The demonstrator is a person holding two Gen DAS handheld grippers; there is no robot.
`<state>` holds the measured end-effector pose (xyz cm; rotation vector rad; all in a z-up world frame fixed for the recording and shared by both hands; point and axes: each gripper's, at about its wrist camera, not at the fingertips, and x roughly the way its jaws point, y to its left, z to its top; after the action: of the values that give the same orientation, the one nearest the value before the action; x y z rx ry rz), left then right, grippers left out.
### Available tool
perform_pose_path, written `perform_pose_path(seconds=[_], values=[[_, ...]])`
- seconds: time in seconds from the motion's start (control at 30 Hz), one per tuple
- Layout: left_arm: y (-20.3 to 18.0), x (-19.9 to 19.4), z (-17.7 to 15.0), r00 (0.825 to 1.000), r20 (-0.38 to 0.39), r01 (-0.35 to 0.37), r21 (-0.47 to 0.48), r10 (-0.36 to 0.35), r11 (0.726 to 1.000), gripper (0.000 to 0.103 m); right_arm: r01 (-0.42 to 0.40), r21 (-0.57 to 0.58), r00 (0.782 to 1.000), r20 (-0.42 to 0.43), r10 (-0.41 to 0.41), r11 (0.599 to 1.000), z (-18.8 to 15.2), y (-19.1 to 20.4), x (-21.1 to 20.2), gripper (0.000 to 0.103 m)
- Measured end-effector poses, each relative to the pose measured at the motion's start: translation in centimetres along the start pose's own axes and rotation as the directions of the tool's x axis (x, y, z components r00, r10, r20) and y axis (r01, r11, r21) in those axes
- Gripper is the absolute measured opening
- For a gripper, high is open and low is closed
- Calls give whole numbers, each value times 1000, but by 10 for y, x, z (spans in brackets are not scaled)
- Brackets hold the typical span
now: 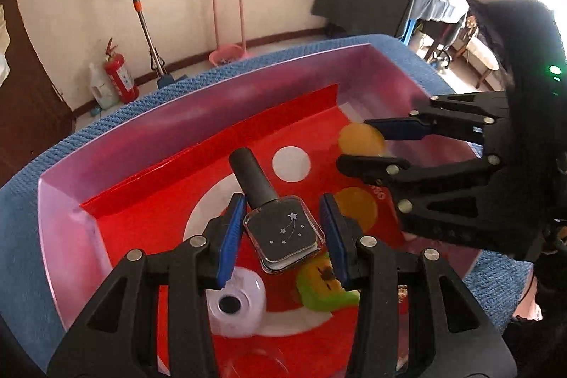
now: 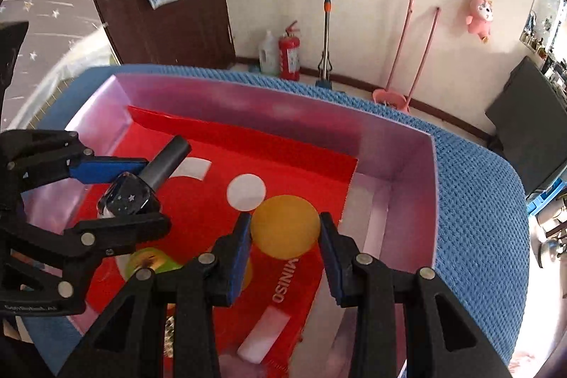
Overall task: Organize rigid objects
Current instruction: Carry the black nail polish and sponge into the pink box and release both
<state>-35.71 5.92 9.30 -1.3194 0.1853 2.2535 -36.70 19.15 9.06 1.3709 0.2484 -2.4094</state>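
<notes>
Between the blue pads of the left gripper sits a dark nail polish bottle, clamped across the flat sides of its square glass body, its long black cap pointing away past the fingertips. The right gripper is closed on an orange ball, one pad on each side at its widest. I judge the bottle small but dense, stiff, glossy and breakable, so the flat faces are the safest hold and the smooth cap a poor one; the ball looks light, hard and ready to squirt out unless pinched across its middle. Both loads hang over a pale pink bin lined with a red printed bag. Beneath the left fingers lie one white round container and one green toy; just beyond them shows one more orange round shape, perhaps a second ball. Below the right fingers lies one white block. The bin rests on a blue woven cloth.
</notes>
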Motion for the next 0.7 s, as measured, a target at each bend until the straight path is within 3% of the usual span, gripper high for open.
perform_pose_path(seconds=[0.33,0.7], values=[[7,20,3,997,-72,-1,-28,-1,1000,40,50,1,991,-123,-49,999,6,2,19,40],[6,27,4,995,-99,-12,-27,9,1000,40,69,14,984,-165,-66,997,11,-1,27,40]])
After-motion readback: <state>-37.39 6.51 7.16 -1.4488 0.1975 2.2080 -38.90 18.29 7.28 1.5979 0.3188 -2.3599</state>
